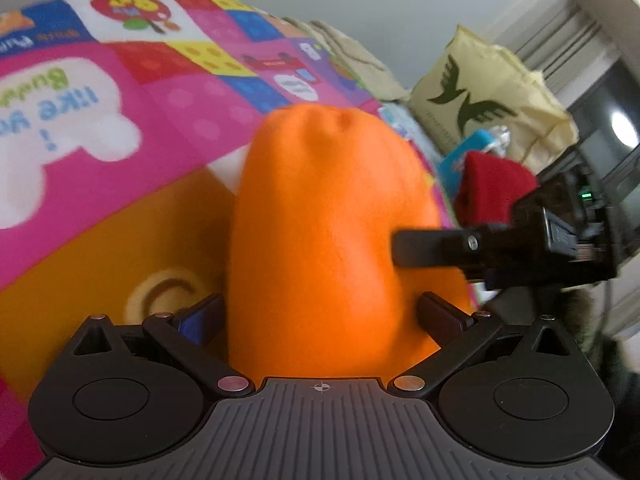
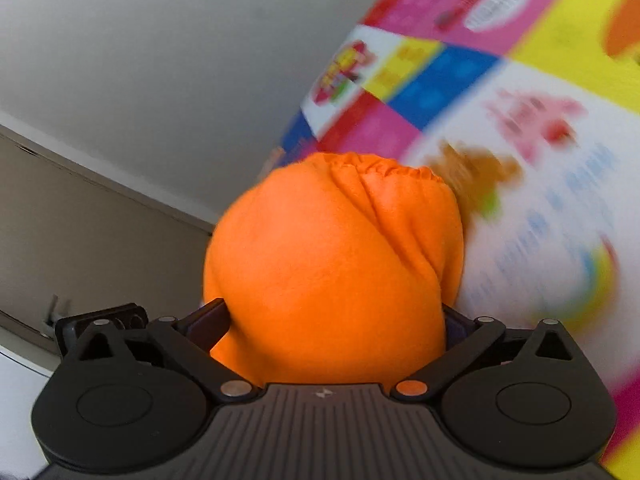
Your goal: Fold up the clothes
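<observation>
An orange fleece garment fills the middle of the left wrist view and bulges up between the fingers of my left gripper, which is shut on it. The same orange garment, with a gathered elastic hem at its top, sits between the fingers of my right gripper, which is shut on it. Both hold the cloth lifted above a colourful play mat. My right gripper also shows from the side in the left wrist view, reaching in from the right against the cloth. The fingertips are hidden by cloth.
The play mat has pink, yellow and blue cartoon panels. At the back right lie a cream tote bag with a dark bird print, a red garment and beige cloth. A grey wall stands behind.
</observation>
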